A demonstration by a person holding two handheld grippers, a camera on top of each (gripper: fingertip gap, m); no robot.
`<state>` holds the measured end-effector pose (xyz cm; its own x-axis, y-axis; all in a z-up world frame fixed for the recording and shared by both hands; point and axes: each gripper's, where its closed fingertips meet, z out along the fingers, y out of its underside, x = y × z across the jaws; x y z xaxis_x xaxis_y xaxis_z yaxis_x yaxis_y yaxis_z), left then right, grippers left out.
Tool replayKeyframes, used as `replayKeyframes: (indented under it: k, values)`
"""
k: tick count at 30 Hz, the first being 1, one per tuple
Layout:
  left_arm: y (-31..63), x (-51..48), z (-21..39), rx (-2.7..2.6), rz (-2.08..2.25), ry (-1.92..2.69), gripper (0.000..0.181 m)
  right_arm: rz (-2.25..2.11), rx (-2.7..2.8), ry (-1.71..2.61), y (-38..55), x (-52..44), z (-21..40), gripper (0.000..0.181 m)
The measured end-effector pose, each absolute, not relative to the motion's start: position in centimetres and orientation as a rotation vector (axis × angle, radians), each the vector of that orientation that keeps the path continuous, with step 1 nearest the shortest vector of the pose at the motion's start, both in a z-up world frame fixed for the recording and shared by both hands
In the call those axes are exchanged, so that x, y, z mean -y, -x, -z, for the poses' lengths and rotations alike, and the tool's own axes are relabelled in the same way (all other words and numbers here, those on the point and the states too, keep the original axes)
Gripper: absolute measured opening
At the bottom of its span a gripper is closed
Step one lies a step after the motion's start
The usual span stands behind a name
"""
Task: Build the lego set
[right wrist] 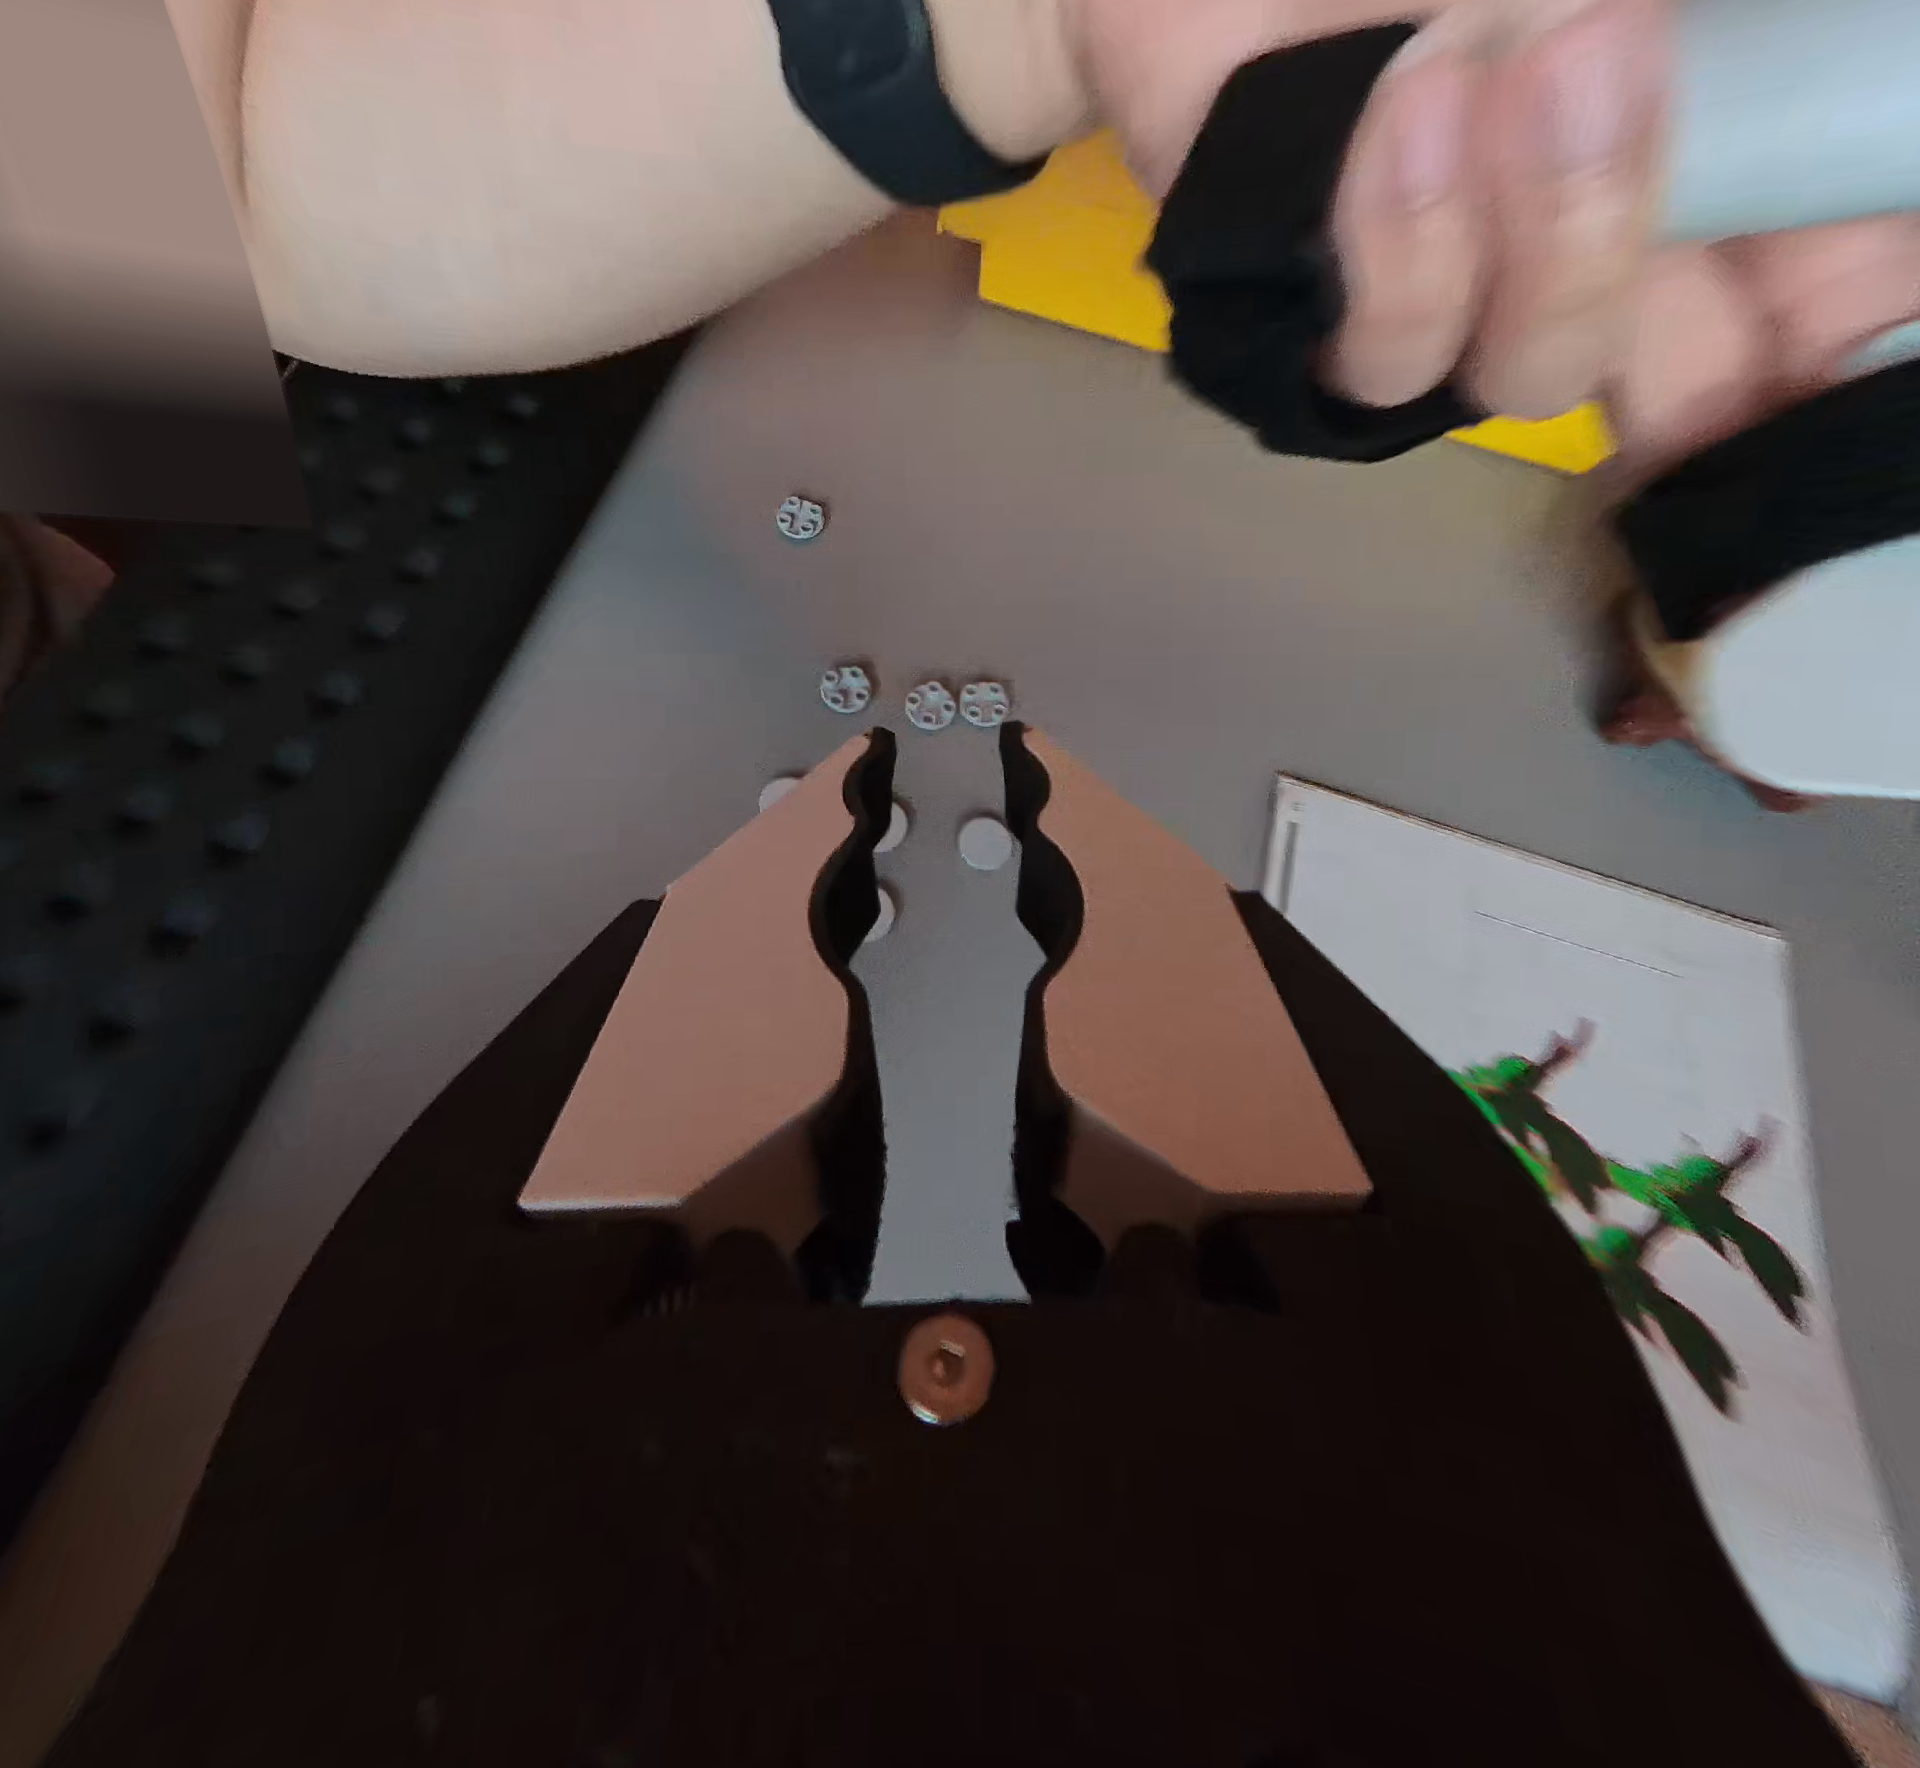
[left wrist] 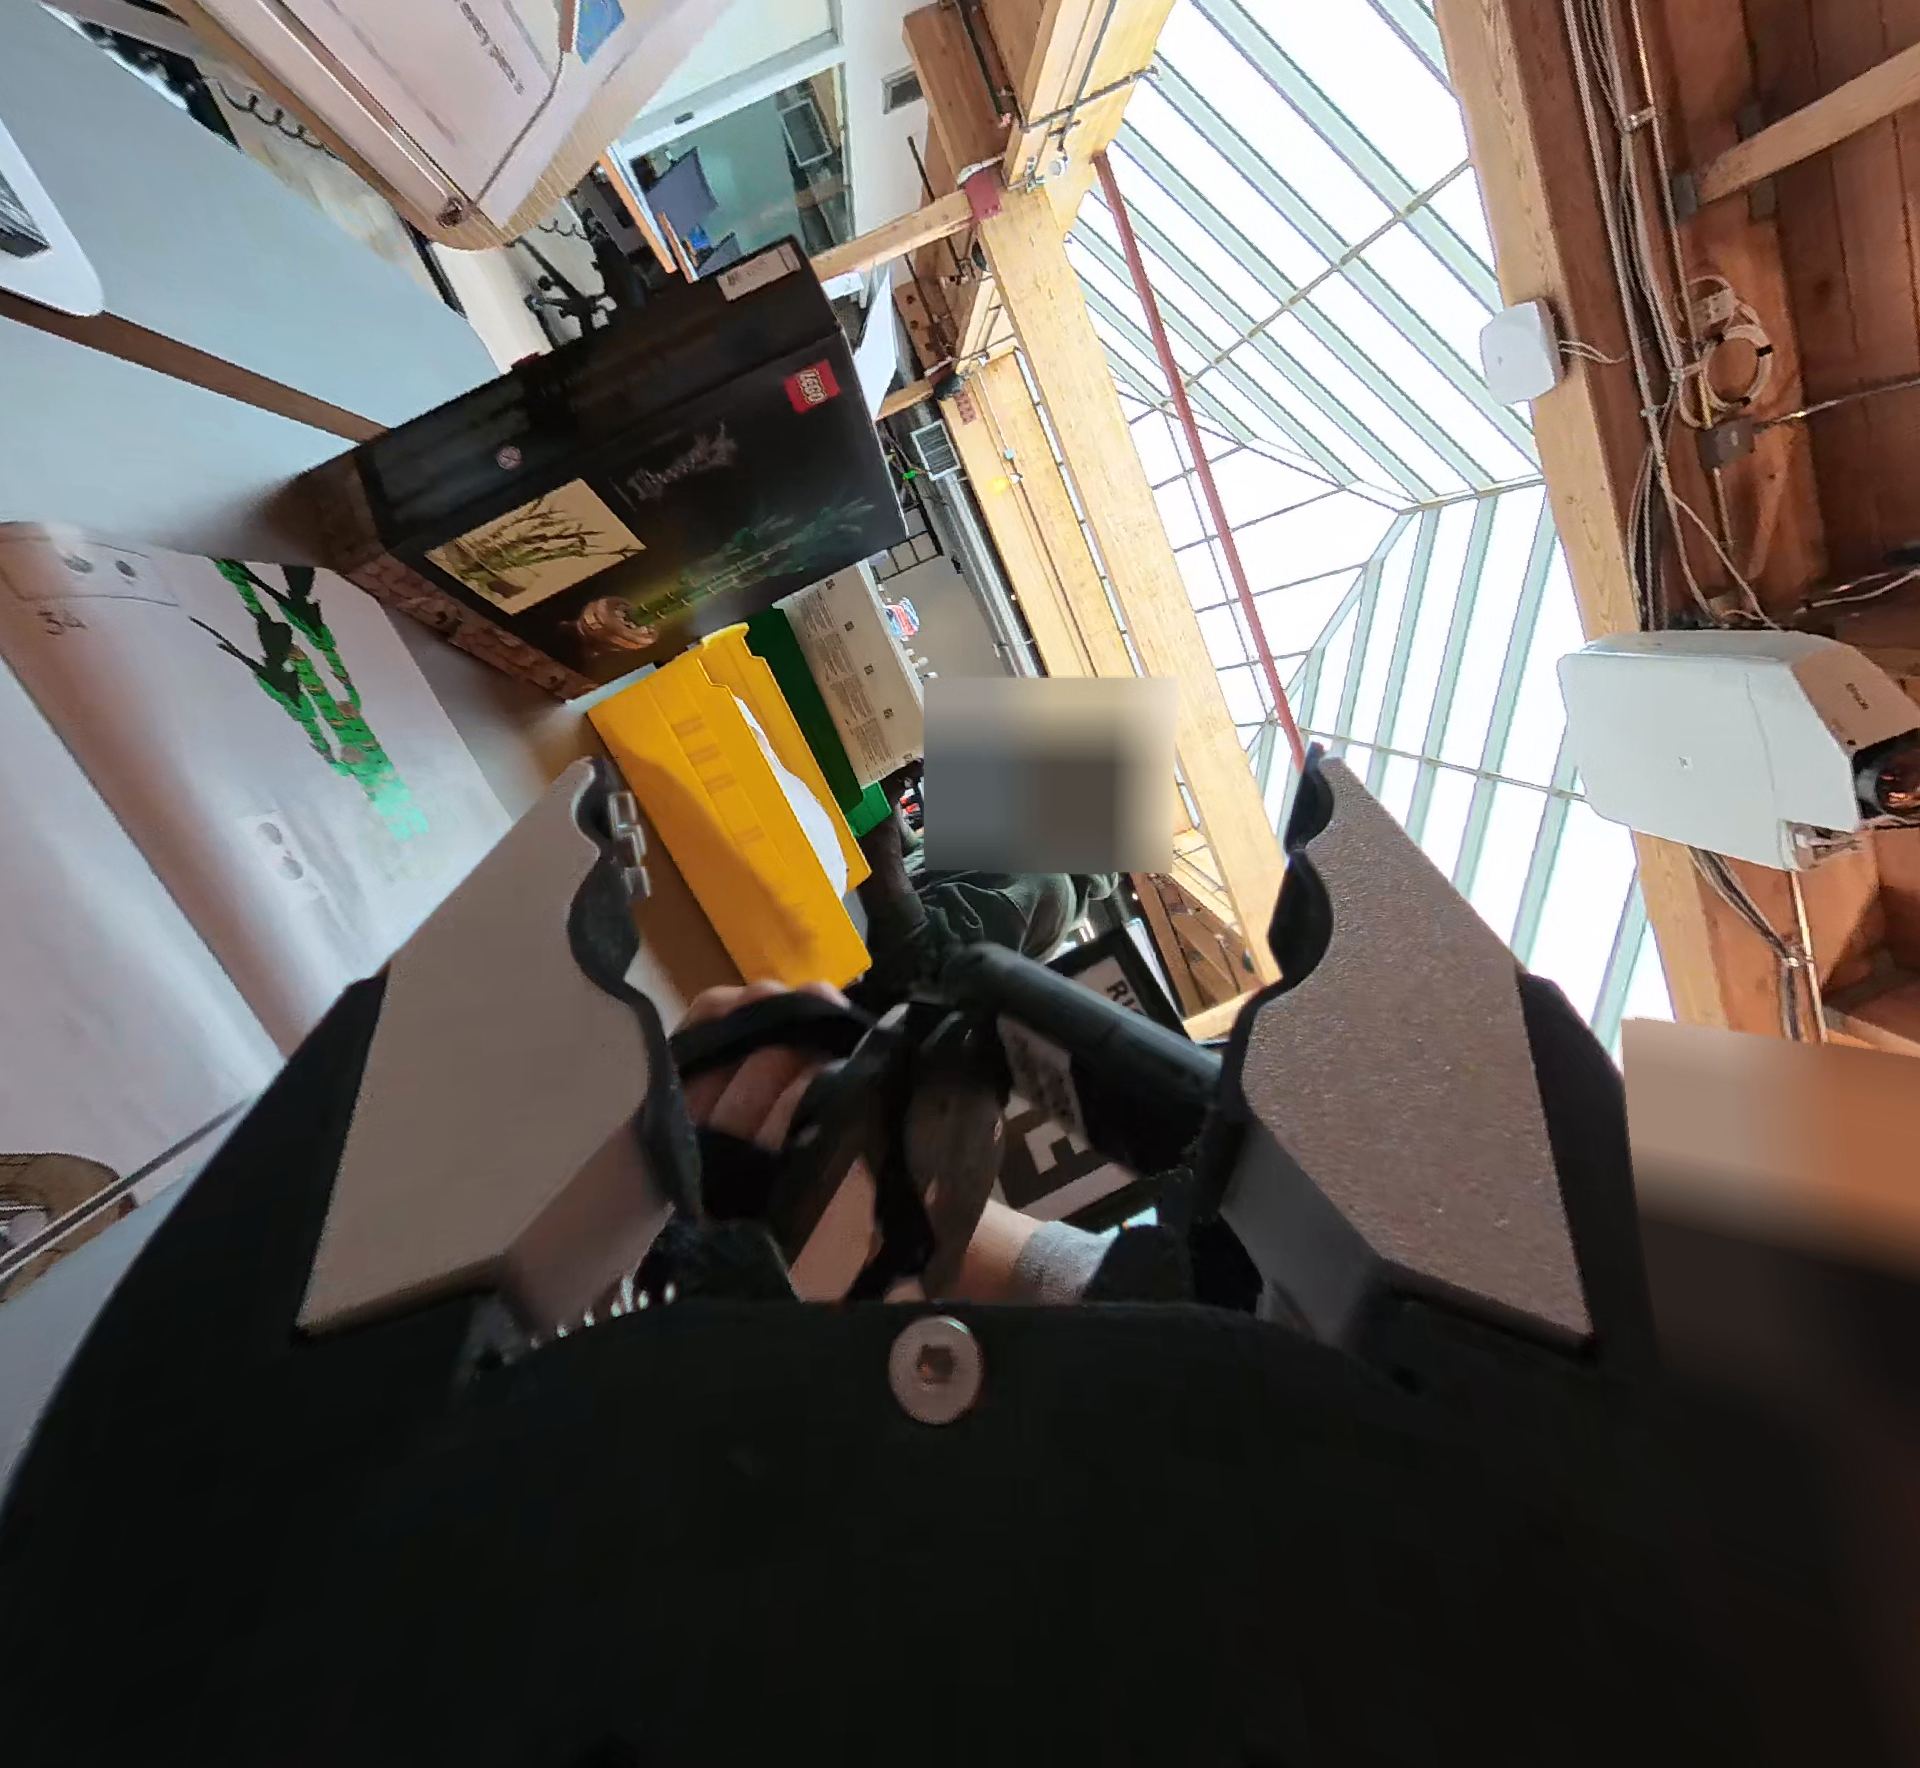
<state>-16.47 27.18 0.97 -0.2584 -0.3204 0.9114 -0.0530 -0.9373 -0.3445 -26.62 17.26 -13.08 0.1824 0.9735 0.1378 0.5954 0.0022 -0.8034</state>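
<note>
Several small grey round lego plates (right wrist: 931, 704) lie flat on the grey desk (right wrist: 1195, 596), three in a short row just past the tips of the right gripper (right wrist: 940, 731), one more (right wrist: 800, 516) farther out toward the desk's far side, and a few smooth-faced ones (right wrist: 985, 843) between and beside the fingers. Round, so no long axis to line up; the row runs crosswise to the fingers, dead ahead. Right gripper's jaws are parted a little with nothing between them, low over the desk, so it's clearly the nearer tool. Left gripper (left wrist: 951, 788) is spread wide, tipped up toward the ceiling; a small grey studded piece (left wrist: 627, 835) sits against its left fingertip, can't tell if it's stuck there or just behind. My read: next move is a short push forward and a pinch on one plate, and thin flat discs will be fiddly to lift. Instruction booklet (right wrist: 1558, 1147) lies at the desk's right, yellow bin (right wrist: 1070, 264) at the far edge, black studded baseplate (right wrist: 208, 731) off the left edge. Set's black box (left wrist: 644, 471) stands behind the bin. Room: timber beams, skylight (left wrist: 1351, 368), ceiling projector (left wrist: 1745, 742).
</note>
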Motion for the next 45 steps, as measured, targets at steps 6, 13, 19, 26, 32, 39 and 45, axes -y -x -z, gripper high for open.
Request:
replayKeyframes:
  k: [6,13,19,26,32,39,45]
  values:
    - [16.8,-27.3,-1.3,-0.464,2.32,1.784,0.124,-0.467,1.57,1.878,27.5,-18.5,20.7,0.024]
    - [16.6,-26.7,-1.6,-0.489,2.34,1.771,0.123,-0.492,1.467,1.949,26.9,-19.8,21.4,0.023]
    - [16.5,-26.6,-1.7,-0.499,2.343,1.77,0.123,-0.49,1.49,1.964,27.1,-19.5,22.1,0.015]
    - [16.6,-27.3,-0.9,-0.477,2.32,1.802,0.123,-0.483,1.516,1.94,27.0,-19.2,20.4,0.014]
    - [16.2,-27.1,-0.1,-0.487,2.318,1.838,0.124,-0.369,1.479,1.804,23.9,-19.2,12.8,0.014]
    - [13.8,-24.6,0.8,-0.549,2.362,1.882,0.124,-0.344,0.941,1.724,16.8,-23.6,3.8,0.014]
    - [12.3,-23.6,0.9,-0.479,2.44,1.849,0.121,-0.233,0.849,1.796,15.1,-25.4,4.9,0.014]
